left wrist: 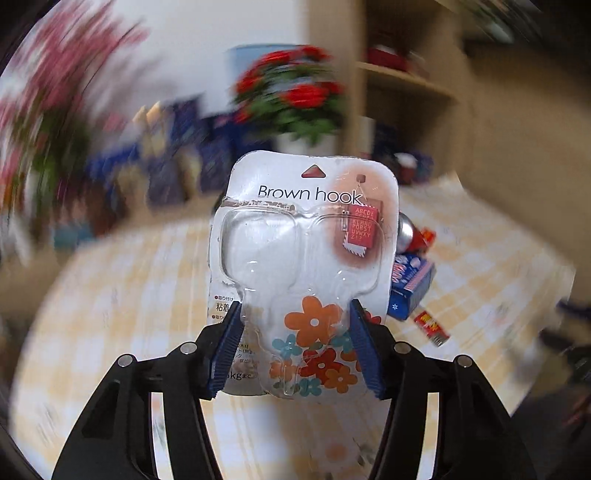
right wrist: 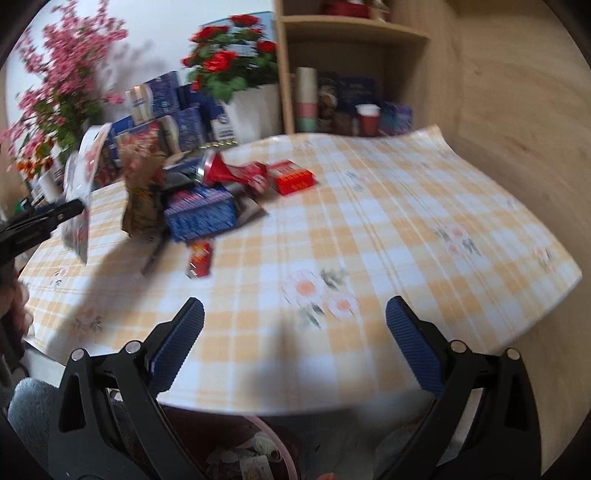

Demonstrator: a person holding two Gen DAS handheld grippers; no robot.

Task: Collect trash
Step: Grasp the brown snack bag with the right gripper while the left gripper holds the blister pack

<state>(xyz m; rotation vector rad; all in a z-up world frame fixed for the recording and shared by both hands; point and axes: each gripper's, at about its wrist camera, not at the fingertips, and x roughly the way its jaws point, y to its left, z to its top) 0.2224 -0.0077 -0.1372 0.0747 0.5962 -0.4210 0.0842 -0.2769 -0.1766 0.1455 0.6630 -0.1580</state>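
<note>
Yellow-and-white checked cloth with small flower prints covers the table (right wrist: 369, 221), which stands against a wooden shelf unit (right wrist: 351, 33), pots of red flowers (right wrist: 232, 59) and pink blossoms (right wrist: 62, 74), and a row of blue boxes along the wall. Held upright in the left gripper (left wrist: 295, 347) is an empty blister pack (left wrist: 306, 258): a white backing card printed "Brown hook", with a red triangle at the top, a picture of a small red letter tag, orange, red and teal flowers near the bottom, and a clear plastic bubble over its middle. Both blue ribbed pads (left wrist: 227, 350) press against the sides of that bubble low on the pack, the jaws about half closed on it, and the pack is lifted clear of the cloth. From the right wrist view the same pack shows edge-on at the far left, above the table's left end. Further trash lies in a heap on the cloth: a crushed red can (right wrist: 236, 173), a red carton (right wrist: 293, 177), a blue box (right wrist: 201, 214), a brown crumpled wrapper (right wrist: 142, 192) and a small red packet (right wrist: 201, 258). Well apart from the heap, the right gripper (right wrist: 295, 347) hangs over the near edge of the table with its jaws spread wide and nothing between them. Below the table edge, a pink-rimmed bin (right wrist: 280, 446) holds some scraps.
</note>
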